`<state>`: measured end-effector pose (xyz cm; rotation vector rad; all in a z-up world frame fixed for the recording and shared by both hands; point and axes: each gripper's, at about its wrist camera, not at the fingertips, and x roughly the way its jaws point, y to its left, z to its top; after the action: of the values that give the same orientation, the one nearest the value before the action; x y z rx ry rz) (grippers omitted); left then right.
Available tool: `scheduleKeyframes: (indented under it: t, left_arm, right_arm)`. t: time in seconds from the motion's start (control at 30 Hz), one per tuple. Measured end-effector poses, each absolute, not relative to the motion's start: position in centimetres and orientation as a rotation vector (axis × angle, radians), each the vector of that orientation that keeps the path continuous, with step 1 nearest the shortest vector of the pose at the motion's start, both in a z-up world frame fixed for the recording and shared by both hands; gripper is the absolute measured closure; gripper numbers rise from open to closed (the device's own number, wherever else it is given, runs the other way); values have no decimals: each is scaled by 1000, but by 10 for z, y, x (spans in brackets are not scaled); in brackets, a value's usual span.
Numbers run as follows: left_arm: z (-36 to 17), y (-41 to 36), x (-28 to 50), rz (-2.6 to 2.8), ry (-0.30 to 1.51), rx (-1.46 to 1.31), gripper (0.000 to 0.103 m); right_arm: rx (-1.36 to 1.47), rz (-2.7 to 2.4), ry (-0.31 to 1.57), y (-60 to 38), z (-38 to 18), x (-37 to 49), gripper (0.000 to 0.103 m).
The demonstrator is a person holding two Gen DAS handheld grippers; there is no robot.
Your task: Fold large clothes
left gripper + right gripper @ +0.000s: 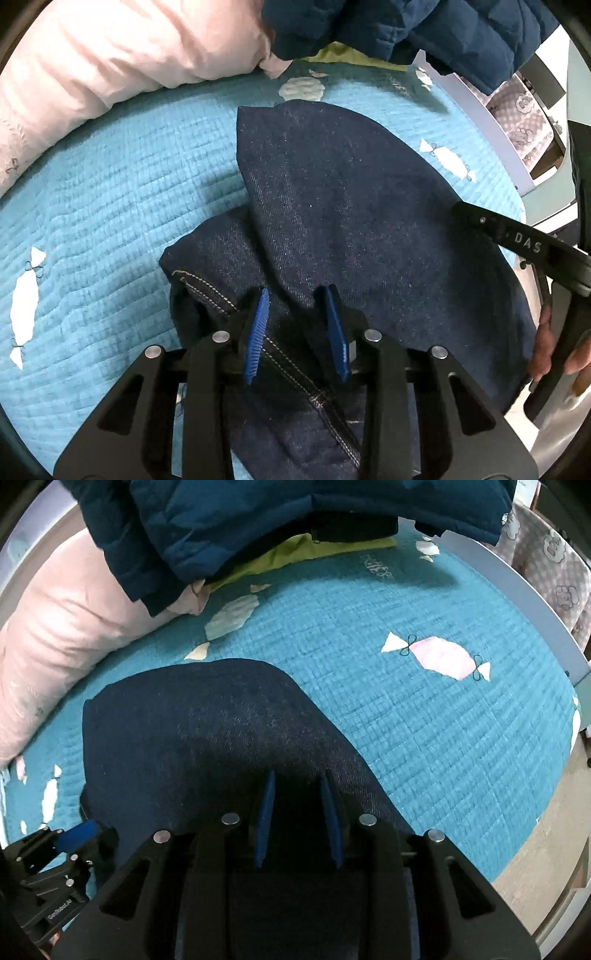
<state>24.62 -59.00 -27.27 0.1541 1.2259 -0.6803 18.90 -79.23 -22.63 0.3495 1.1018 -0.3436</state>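
Dark blue jeans (332,206) lie folded on the teal quilt, with a stitched seam near the bottom of the left wrist view. My left gripper (297,295) is open, its blue pads (258,328) straddling a fold of denim over the seam. My right gripper (297,779) is open above the jeans (207,723) near their right edge, nothing between its pads. The right gripper's body shows in the left wrist view (532,251) at the right, held by a hand. The left gripper shows at the lower left of the right wrist view (74,838).
A teal quilted bedspread (424,720) with candy patches covers the bed. A pink pillow (92,62) lies at the back left. A blue padded jacket (258,520) and a lime cloth (295,554) lie at the back. A white bed rail (532,602) runs along the right.
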Motion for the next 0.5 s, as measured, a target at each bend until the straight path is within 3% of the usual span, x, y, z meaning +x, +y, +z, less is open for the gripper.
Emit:
scheduleKeyframes:
  t: [0.03, 0.1, 0.13, 0.2, 0.27, 0.37, 0.5]
  left_arm:
    - [-267, -590, 243, -652, 1216, 184, 62]
    - [-255, -590, 238, -585, 1174, 255, 40]
    - [-251, -589, 236, -571, 1154, 271, 39]
    - [-242, -584, 229, -561, 1131, 281, 34]
    - [-233, -578, 220, -553, 1125, 289, 28]
    - [-218, -569, 202, -547, 1078, 322, 26]
    - [-200, -551, 182, -530, 1040, 321, 21]
  right_arm:
    - [357, -344, 1101, -793, -222, 186, 78]
    - [372, -346, 1086, -790, -213, 176, 77]
    - [379, -331, 1069, -786, -207, 170, 76]
    - [379, -327, 1057, -779, -199, 161, 57]
    - [386, -330, 1018, -770, -187, 151, 32]
    - [415, -330, 943, -753, -163, 120, 21]
    - [355, -426, 889, -721, -137, 81, 21]
